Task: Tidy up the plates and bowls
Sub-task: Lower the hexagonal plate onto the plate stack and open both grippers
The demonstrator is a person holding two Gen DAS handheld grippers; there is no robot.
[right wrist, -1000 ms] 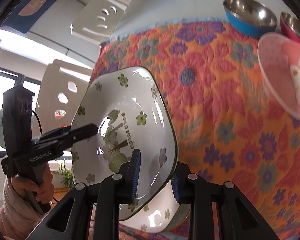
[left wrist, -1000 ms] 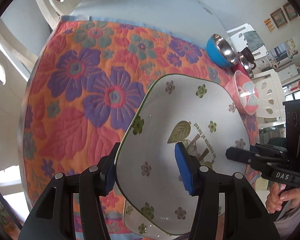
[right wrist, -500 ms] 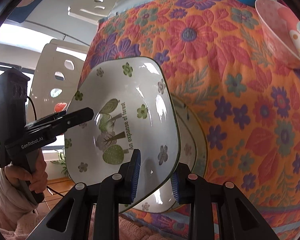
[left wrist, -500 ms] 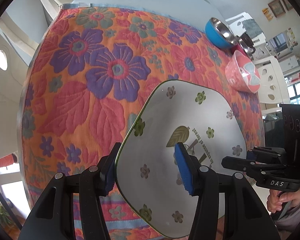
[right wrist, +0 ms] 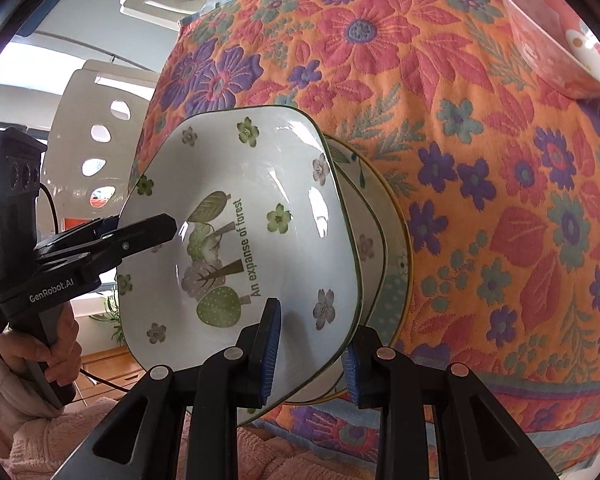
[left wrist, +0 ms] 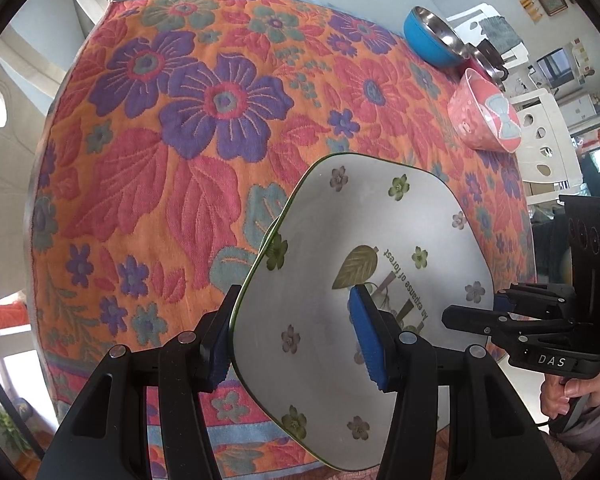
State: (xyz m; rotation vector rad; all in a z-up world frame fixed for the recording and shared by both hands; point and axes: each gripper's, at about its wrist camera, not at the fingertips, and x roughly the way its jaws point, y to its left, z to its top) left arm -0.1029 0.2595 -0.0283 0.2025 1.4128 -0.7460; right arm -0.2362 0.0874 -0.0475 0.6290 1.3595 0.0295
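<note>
- The left gripper is clamped on the left edge of the white flowered plate: one blue pad presses inside the bowl of the plate, the other sits behind the rim.
- The plate is held tilted over the near edge of the flowered tablecloth, its hollow face turned up toward the cameras. In the left wrist view its longer line runs from the near right to the far left, and the printed words read upside down.
- Beneath it, in the right wrist view, lie more plates in a stack, their rims showing just past its right edge.
- The right gripper is clamped on the plate's opposite edge, one pad on the inner face and one under the rim.
- Farther right stands a pink bowl, upright, well apart from the plate.
- Behind it a blue bowl with a steel inside stands at the far edge.
</note>
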